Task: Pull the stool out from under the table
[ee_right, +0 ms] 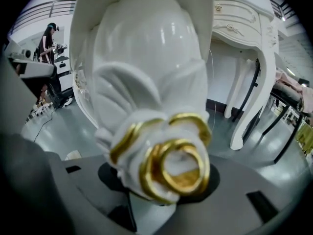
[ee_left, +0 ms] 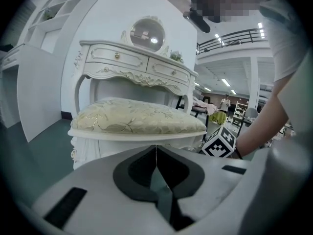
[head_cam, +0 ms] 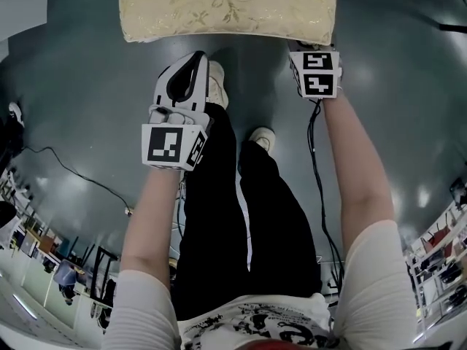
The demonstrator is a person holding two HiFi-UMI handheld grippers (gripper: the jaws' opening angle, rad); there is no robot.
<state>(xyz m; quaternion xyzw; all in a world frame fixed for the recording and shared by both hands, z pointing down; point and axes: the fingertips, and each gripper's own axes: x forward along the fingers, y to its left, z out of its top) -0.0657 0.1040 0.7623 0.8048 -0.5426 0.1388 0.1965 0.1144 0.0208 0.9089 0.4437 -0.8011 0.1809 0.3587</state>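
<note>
The stool's cream, gold-patterned cushion (head_cam: 226, 9) lies at the top of the head view. In the left gripper view the stool (ee_left: 137, 116) stands in front of the white dressing table (ee_left: 137, 62). My left gripper (head_cam: 195, 58) hangs just short of the cushion's near edge, shut and empty, its jaws (ee_left: 156, 153) meeting in a thin line. My right gripper (head_cam: 314, 53) reaches under the cushion's right corner, where its tips are hidden. In the right gripper view the stool's carved white leg (ee_right: 146, 82) with a gold scroll fills the gap between the jaws of the right gripper (ee_right: 156, 190), which are closed on it.
The person's black trousers and white shoes (head_cam: 263, 138) stand on the grey floor just below the stool. A thin cable (head_cam: 73, 170) runs across the floor at left; another (head_cam: 315, 159) hangs from the right gripper. The table's curved legs (ee_right: 244, 111) stand behind at right. White shelves (ee_left: 54, 9) stand far left.
</note>
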